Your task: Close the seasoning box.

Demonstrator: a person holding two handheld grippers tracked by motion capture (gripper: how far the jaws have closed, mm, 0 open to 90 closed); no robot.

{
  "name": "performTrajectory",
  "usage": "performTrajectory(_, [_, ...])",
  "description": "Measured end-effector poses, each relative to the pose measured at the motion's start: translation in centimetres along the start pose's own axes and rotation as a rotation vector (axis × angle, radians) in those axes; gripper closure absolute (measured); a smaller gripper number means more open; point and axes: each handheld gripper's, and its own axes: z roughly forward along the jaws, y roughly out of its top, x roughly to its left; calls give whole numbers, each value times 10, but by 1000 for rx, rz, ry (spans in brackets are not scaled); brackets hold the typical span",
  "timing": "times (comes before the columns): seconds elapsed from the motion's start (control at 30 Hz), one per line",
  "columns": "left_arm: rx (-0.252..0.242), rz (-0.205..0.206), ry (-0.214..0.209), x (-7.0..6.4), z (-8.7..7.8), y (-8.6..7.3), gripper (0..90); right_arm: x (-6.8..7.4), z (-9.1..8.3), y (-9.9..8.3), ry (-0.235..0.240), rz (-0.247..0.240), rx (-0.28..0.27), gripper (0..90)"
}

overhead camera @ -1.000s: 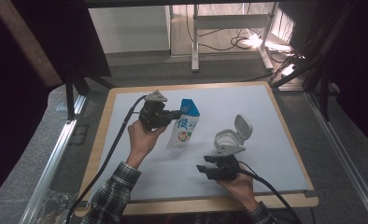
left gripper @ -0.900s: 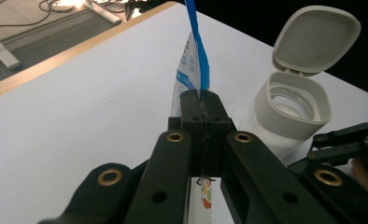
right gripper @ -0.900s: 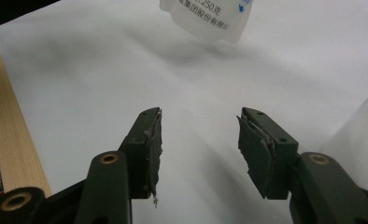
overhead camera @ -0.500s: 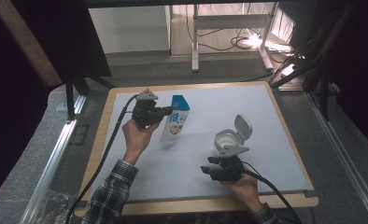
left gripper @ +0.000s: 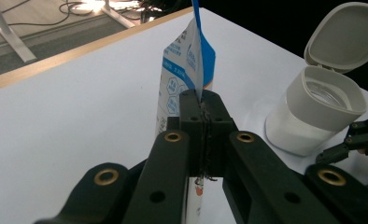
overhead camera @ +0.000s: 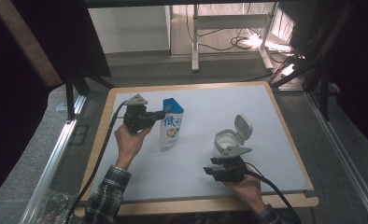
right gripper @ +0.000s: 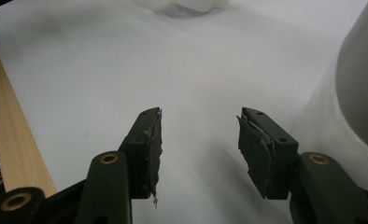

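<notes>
The blue-and-white pouch [overhead camera: 172, 129] is held upright on the tabletop [overhead camera: 266, 116], its edge clenched in the left gripper [left gripper: 203, 121], while the right gripper [right gripper: 198, 140] is kept released beside the open white container [overhead camera: 229, 140]; carrying the pouch over that container for pouring is judged the next move.

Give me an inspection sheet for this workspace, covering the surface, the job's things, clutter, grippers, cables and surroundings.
Surface: white mat on a wood-edged table, bare apart from the job's things.
Job's things: blue-and-white printed pouch standing upright; white plastic container with hinged lid, lid open, to the pouch's right.
Clutter: nothing seen on the mat.
Grippers: left gripper shut on the pouch's edge; right gripper open, holding nothing, beside the container.
Cables: one black cable trails from each gripper toward the table's near edge; loose cables on the floor beyond the table.
Surroundings: dark frame posts and a white table's legs behind; bright light at upper right.
</notes>
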Motion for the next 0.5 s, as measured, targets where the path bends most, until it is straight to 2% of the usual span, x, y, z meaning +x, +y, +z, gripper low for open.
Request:
performTrajectory(0.17, [-11,-16,-13,2,-10,-11,858,0,-2,-2,-2,-9,2,492])
performTrajectory(0.5, [-21,-19,-18,-4,-23,-30,855,-1,-5,-6,-8,-12,8,492])
